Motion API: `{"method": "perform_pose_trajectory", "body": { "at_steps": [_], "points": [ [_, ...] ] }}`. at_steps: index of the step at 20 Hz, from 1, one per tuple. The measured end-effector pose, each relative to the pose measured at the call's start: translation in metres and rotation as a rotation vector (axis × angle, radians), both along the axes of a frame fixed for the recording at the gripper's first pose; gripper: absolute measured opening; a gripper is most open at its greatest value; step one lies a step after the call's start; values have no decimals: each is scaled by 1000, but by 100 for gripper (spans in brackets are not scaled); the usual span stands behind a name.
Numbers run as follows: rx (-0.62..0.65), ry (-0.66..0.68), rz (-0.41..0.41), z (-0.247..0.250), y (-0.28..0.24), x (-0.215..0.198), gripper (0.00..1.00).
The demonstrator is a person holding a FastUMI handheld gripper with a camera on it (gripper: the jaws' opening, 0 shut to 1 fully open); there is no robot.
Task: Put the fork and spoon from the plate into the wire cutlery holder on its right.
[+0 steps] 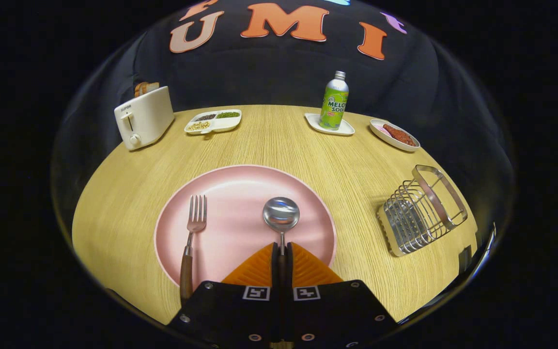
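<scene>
Wood table, pink plate, wire holder, toaster

gripper: bottom centre of the frame, pointing up-frame.
fingers: drawn together side by side, with a narrow slot between them.
grip: both fingers press on the spoon handle, which runs down the slot; the bowl lies just above the tips.
tilt: level, left and right halves symmetrical.
body: gripper housing fills the frame's lower middle.
</scene>
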State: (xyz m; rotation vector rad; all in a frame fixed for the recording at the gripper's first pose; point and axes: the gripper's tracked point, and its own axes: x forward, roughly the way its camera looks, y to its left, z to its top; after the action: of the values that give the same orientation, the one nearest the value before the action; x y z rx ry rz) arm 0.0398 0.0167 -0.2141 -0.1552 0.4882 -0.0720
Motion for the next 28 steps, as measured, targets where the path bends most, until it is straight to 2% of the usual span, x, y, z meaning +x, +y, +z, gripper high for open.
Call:
{"method": "perform_pose_trajectory", "body": {
  "at_steps": [9, 12, 15, 18, 22, 25, 28],
  "points": [
    [-5, -16, 71, 42, -3, -12, 3],
    [32, -14, 79, 62, -11, -18, 3],
    [17, -15, 82, 84, -28, -25, 3],
    [50, 1, 71, 104, -45, -30, 3],
    [9, 14, 50, 125, -79, -33, 3],
    [34, 59, 40, 131, -98, -33, 3],
    [-56, 116, -5, 130, -135, -35, 3]
  ]
}}
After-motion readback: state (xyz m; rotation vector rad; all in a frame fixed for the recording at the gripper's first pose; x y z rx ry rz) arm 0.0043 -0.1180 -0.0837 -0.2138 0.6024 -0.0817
